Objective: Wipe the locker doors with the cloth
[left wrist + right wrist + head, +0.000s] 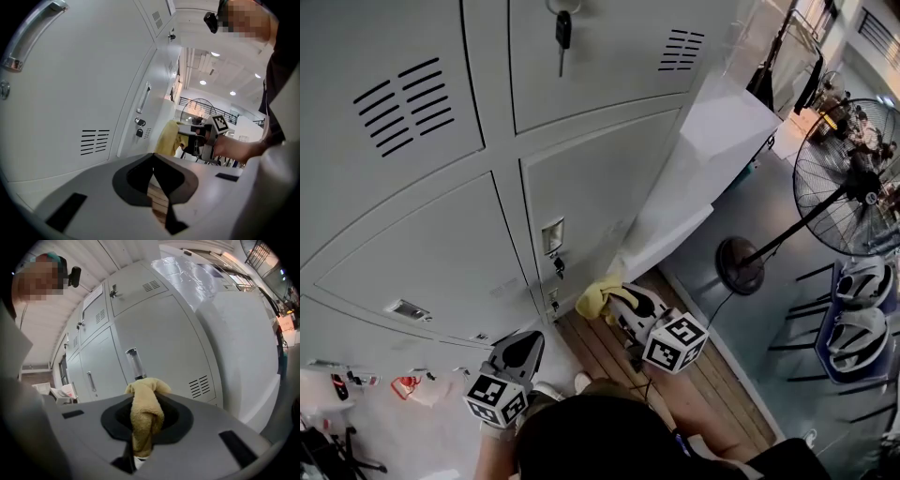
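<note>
Right gripper [141,427] pinches the cloth [147,401], clearest in its own view.

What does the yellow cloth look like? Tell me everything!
The cloth is pale yellow and fluffy, like a towel. It is bunched up and pinched in the right tool, whose jaws are shut on it. A lump sticks out past the tips. It is held low, near a grey locker door; I can't tell if it touches.

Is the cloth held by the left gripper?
No, the jaws of the right gripper clamp the cloth; those of the left gripper are shut on nothing.
</note>
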Available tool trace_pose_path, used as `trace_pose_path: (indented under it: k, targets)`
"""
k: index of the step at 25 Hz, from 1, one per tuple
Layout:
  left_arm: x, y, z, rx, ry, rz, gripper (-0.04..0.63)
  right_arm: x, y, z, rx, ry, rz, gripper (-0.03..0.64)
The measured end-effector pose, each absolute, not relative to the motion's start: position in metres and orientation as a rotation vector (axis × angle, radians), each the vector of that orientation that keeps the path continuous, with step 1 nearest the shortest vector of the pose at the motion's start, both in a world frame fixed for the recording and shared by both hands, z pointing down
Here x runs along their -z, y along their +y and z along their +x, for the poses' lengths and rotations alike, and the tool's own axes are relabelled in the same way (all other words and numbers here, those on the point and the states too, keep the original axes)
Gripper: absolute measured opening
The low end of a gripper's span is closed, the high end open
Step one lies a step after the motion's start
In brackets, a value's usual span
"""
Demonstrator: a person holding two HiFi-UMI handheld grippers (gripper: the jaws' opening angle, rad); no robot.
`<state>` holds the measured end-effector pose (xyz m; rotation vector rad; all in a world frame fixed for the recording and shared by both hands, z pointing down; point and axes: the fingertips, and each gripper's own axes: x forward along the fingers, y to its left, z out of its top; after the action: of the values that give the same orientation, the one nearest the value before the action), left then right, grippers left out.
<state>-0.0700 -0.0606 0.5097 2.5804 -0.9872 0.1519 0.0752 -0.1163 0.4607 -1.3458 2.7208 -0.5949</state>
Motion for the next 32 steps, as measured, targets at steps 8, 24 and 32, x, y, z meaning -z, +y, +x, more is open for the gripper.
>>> trace_pose_path:
  k: [8, 24, 32]
  targets:
    - [-0.508, -0.054, -0.073, -0.147, -0.960, 2.614, 0.006, -0.468, -0.082, 0.056, 0.521, 2.819, -1.352, 0.054]
    - [-0.506, -0.052, -0.095, -0.143, -1.016, 2.630, 0.006, -0.477, -0.059, 0.030, 0.472, 2.896, -1.303, 0.054]
    - [-0.506, -0.050, -0.098, -0.160, -1.031, 2.628, 0.006, -0.478, -0.059, 0.023, 0.462, 2.913, -1.276, 0.054]
